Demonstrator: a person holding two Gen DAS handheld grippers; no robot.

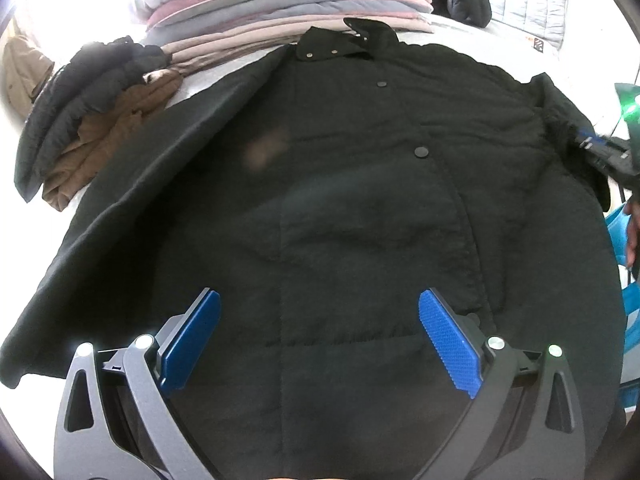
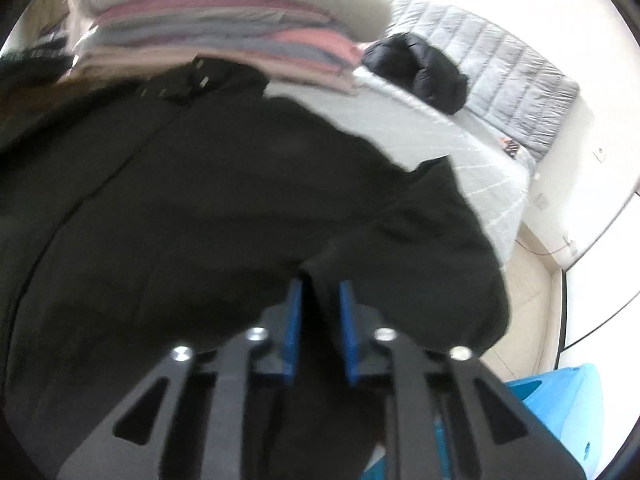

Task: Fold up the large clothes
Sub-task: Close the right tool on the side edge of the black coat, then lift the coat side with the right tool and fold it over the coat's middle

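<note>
Black padded fabric fills most of both views: a long coat (image 1: 360,184) lies spread front-up on a pale bed (image 1: 472,32), its collar (image 1: 352,40) at the upper centre of the left wrist view and its hem running down under the camera. 2 dark snap buttons show on the placket in the middle of that view, with 2 small metal snaps on the collar tab.

At the bottom of the left wrist view the left gripper (image 1: 319,336) hangs over the lower front of the coat, pointing steeply down at it. Its 2 blue pads (image 1: 192,340) stand spread wide with only the coat's surface seen between them; whether they touch the cloth cannot be told.

In the right wrist view, which is blurred, the right gripper (image 2: 320,320) points downward at a shallower slant from the bottom centre of the frame. Its blue pads (image 2: 291,328) are drawn close together and pinch a fold of the coat (image 2: 224,208) at its right-hand edge, the dark cloth rising out from between them. The same gripper appears as a dark shape with a green light at the far right edge of the left wrist view, at the coat's sleeve.

Behind the collar, at the top of both views, sits a stack of folded bedding (image 1: 280,4) in pink, grey and beige. A black puffer jacket (image 1: 88,92) and a brown garment (image 1: 120,136) lie heaped at the upper left of the left wrist view. Another black jacket (image 2: 420,68) rests on the bed at the upper right of the right wrist view.
</note>
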